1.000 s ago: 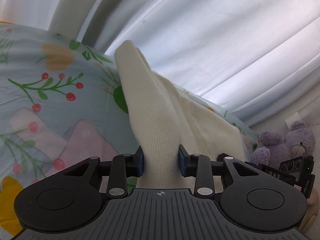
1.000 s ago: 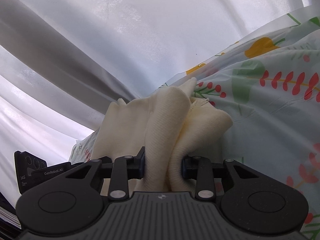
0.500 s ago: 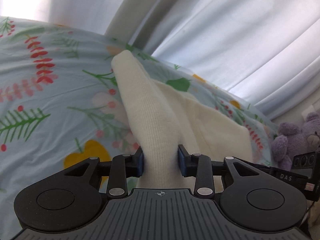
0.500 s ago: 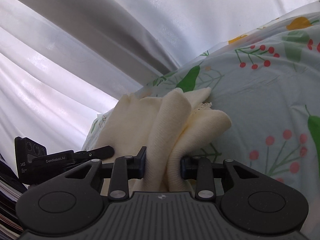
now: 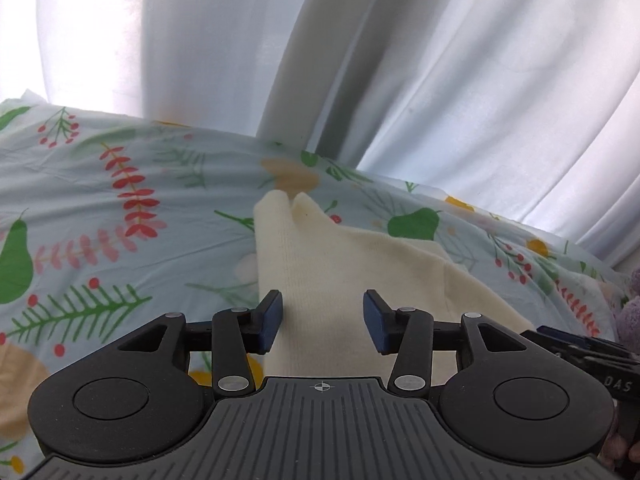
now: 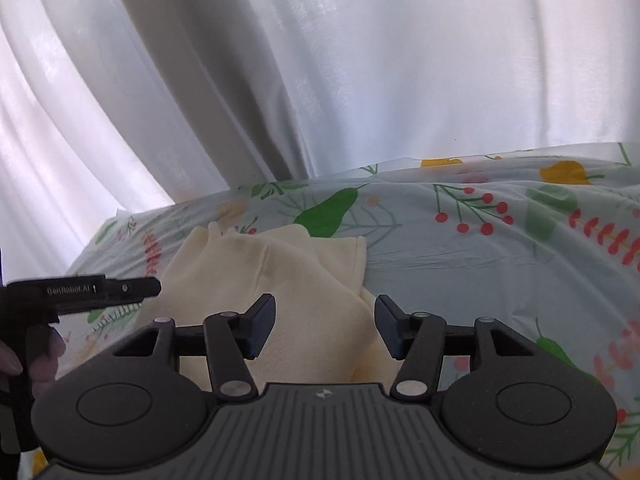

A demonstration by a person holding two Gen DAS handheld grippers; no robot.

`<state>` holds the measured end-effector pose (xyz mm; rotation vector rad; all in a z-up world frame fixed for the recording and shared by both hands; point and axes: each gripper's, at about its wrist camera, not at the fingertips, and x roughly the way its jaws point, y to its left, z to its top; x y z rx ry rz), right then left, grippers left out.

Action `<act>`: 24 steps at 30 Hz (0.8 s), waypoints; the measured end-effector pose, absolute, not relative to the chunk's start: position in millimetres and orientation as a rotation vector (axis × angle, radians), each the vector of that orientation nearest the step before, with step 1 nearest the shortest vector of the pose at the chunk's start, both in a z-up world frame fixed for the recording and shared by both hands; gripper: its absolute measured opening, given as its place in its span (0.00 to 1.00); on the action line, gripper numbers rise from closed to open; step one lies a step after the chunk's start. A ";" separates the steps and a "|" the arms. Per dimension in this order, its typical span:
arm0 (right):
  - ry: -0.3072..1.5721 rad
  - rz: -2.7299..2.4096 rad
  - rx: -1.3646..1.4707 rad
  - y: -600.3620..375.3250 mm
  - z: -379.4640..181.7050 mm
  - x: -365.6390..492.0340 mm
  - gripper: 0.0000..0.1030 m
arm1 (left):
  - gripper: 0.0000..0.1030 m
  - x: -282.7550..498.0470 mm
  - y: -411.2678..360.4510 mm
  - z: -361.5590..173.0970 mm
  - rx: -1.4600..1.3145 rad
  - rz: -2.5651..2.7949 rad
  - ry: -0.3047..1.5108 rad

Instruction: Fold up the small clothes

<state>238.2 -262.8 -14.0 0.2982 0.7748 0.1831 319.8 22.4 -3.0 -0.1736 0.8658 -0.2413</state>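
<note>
A cream knit garment (image 5: pixel 340 264) lies folded on the floral bedsheet (image 5: pixel 120 240). My left gripper (image 5: pixel 323 322) hovers over its near left edge with jaws opening; the cloth lies below the gap and the blue pads do not press it. In the right wrist view the same garment (image 6: pixel 288 276) lies flat with a folded flap. My right gripper (image 6: pixel 325 330) stands over its near right edge, jaws opening, pads clear of the cloth. The left gripper's side (image 6: pixel 80 294) shows at the left edge of that view.
White curtains (image 5: pixel 400 60) hang close behind the bed. A purple plush toy (image 5: pixel 632 300) sits at the far right edge in the left wrist view. A person's fingers (image 6: pixel 36 356) hold the left gripper's handle. Open sheet (image 6: pixel 520 260) stretches to the right of the garment.
Both grippers let go of the cream garment and their jaws spread apart. The cloth dropped from bunched-up folds to lying flat on the sheet. Both views tilted and shifted.
</note>
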 end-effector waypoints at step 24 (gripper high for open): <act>0.652 0.148 -0.031 -225.7 -18.4 228.3 0.07 | 0.59 327.0 3.2 -27.7 -0.063 -0.176 0.818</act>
